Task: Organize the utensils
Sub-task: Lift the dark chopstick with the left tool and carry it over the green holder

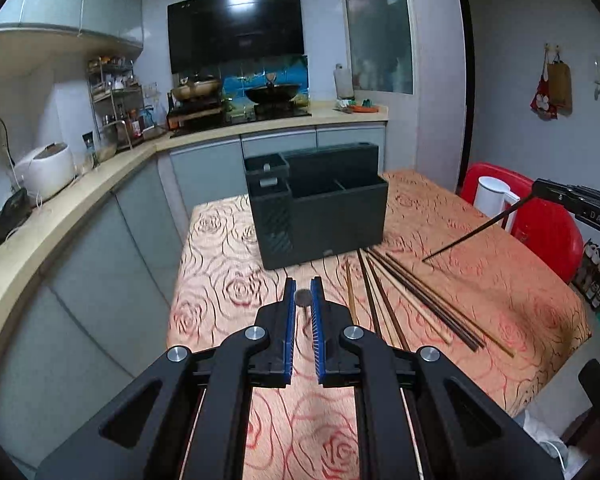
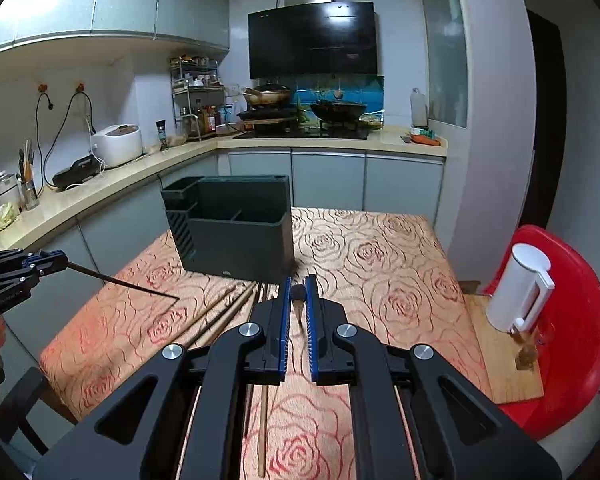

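Nearest the lens: my left claw (image 1: pixel 303 293), blue pads (image 1: pixel 289 320) drawn in on the butt end of a dark chopstick (image 2: pixel 124 282). From its own camera only the round end shows between the tips. From the right wrist view the shaft slants down toward 4 o'clock; whether its tip touches the cloth I cannot tell.

My right claw (image 2: pixel 299 291) is likewise clamped on a second dark chopstick (image 1: pixel 476 229). From the left wrist view that stick runs down toward 8 o'clock, its tip at or just above the cloth, near the loose pile.

Loose chopsticks (image 1: pixel 400 300): a mixed bundle, dark and pale wood, lying flat on the bench (image 1: pixel 228 280), at 2 o'clock from the left claw. They fan from near the holder's front right corner toward the near right edge. In the right wrist view some pass under the right claw.

Utensil holder (image 1: pixel 320 220): black, upright, at 12 o'clock from the left claw, mid-bench, with divided compartments open at the top. No chopstick visible inside from either view.

Bench cover: orange cloth with a rose pattern.

Off the bench at 3 o'clock: a red chair (image 2: pixel 576 320) with a white kettle (image 2: pixel 516 292) in front of it.
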Demonstrator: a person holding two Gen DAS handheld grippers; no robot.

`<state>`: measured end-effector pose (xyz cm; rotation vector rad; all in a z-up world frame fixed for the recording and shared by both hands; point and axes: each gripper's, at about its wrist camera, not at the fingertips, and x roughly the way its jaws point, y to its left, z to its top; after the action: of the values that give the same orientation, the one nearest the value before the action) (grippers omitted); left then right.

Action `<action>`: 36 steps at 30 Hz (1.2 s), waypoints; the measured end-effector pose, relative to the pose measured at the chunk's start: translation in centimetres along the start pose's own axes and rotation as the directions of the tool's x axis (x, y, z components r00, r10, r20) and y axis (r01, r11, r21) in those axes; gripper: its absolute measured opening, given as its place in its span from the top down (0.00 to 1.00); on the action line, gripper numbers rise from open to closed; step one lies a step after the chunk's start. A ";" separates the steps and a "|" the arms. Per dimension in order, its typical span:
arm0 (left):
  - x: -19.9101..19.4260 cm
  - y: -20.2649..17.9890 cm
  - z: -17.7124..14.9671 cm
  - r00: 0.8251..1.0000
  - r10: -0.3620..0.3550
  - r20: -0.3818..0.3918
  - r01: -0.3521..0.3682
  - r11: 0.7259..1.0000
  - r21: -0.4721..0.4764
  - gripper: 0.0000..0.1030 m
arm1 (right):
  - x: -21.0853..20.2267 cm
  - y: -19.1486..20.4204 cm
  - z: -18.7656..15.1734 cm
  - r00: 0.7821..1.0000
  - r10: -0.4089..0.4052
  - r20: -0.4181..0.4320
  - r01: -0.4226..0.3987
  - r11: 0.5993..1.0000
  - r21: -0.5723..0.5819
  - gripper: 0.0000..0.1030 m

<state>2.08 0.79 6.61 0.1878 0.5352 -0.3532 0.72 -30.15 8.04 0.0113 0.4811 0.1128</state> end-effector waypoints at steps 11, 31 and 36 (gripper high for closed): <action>2.0 1.7 5.0 0.999 -0.035 0.009 0.035 0.999 -0.004 0.93 | 2.9 -0.4 4.3 0.998 0.051 -0.029 -0.050 0.998 0.022 0.92; 1.1 3.3 13.6 0.991 -0.135 0.025 0.135 0.991 0.000 0.93 | 3.7 0.4 15.2 0.993 0.113 0.044 -0.112 0.994 -0.009 0.92; 0.4 2.7 17.2 0.990 -0.119 0.080 0.116 0.992 0.044 0.93 | 3.7 1.3 18.4 0.990 0.106 0.092 -0.102 0.994 -0.050 0.92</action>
<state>11.41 -1.39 21.18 0.1791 0.4593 -0.4845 12.33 -28.20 22.73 -0.0024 0.3833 0.2248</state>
